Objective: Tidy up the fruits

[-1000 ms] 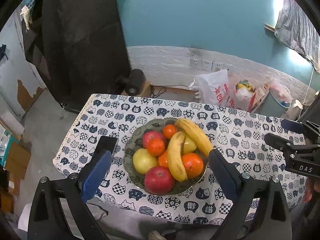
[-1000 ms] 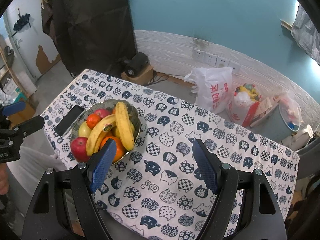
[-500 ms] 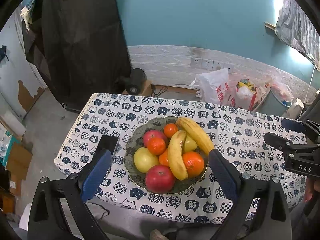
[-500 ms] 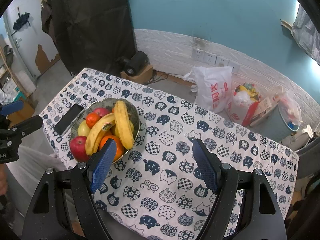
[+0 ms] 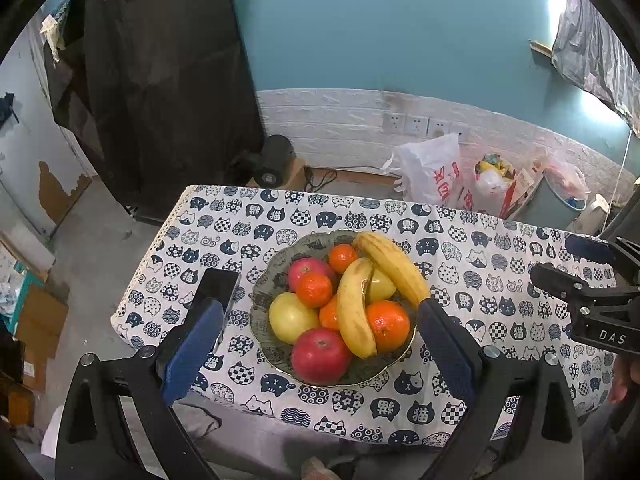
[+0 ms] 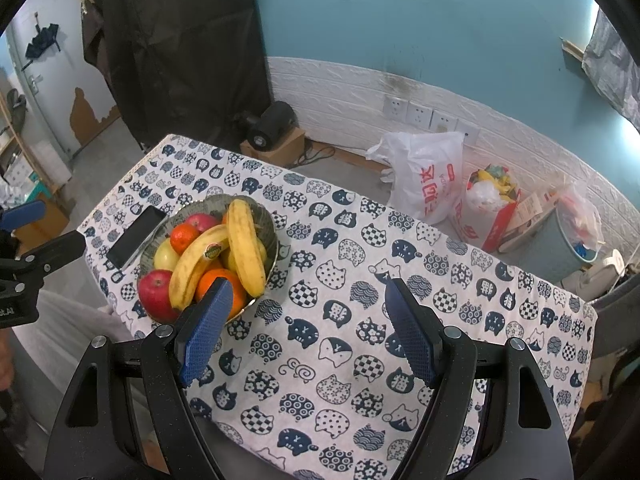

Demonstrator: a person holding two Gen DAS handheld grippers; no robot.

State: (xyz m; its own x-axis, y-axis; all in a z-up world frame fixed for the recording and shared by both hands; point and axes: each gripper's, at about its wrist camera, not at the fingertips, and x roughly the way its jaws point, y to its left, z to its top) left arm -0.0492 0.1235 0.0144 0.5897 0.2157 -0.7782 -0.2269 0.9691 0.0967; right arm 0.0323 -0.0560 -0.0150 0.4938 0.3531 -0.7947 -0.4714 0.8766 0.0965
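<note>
Fruit all heaped in one patterned bowl near the left end of the table, close to the near edge; no loose fruit visible anywhere on the cat-print cloth. Two bananas laid across the top of the pile, probably because nothing else would carry their length. Beneath and around them: a red apple at the near rim, a second red apple toward the far side, a yellow-green apple on the left, another pale fruit half hidden under the bananas, perhaps an apple too, and several oranges and tangerines wedged into the gaps. Round pieces low, long ones on top: a stable stack, nothing leaning over the rim.

Black phone flat on the cloth just left of the bowl, touching or nearly touching its edge.

Left gripper held above the bowl, jaws spread wide, empty, framing the fruit on both sides. Right gripper over bare cloth at the middle of the table, jaws likewise wide and empty, well clear of the bowl.

Fits either fruit gathered and finished with, or a full bowl waiting to be sorted out onto the cloth; no telling which from this alone.
</note>
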